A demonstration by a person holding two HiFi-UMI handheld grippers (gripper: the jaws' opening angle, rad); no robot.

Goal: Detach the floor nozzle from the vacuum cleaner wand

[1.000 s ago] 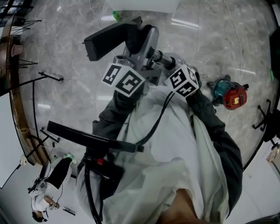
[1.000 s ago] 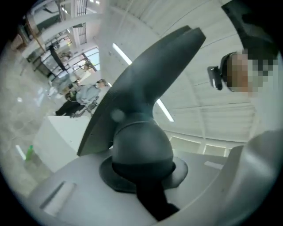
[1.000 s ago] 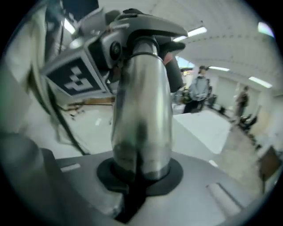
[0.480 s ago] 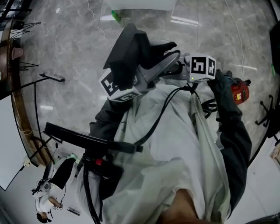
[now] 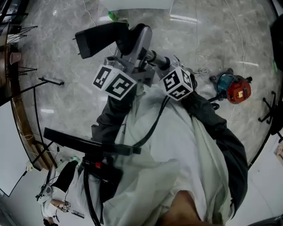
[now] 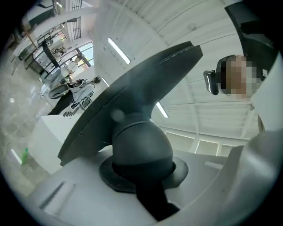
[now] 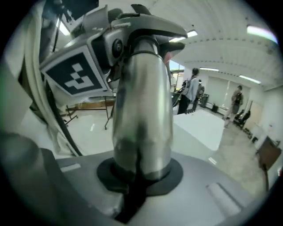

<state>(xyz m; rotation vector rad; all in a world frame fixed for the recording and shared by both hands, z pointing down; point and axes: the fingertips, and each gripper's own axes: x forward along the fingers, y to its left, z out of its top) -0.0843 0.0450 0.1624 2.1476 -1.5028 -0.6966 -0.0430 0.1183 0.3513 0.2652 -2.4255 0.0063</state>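
The vacuum's dark floor nozzle is held up over the floor, with its grey neck joined to the silver wand. My left gripper is shut on the nozzle's neck, just behind its marker cube. My right gripper is shut on the wand beside it. In the left gripper view the rounded neck sits clamped between the jaws under the nozzle's flat head. In the right gripper view the shiny wand tube is clamped between the jaws.
A red and teal power tool lies on the marble floor at the right. Black stands line the left side, and a chair base is at the far right. A white table edge runs along the top.
Half a second ago the nozzle was swung up nearly end-on and my right gripper sat further right. Now the nozzle lies across to the left again, much as it did a second ago.
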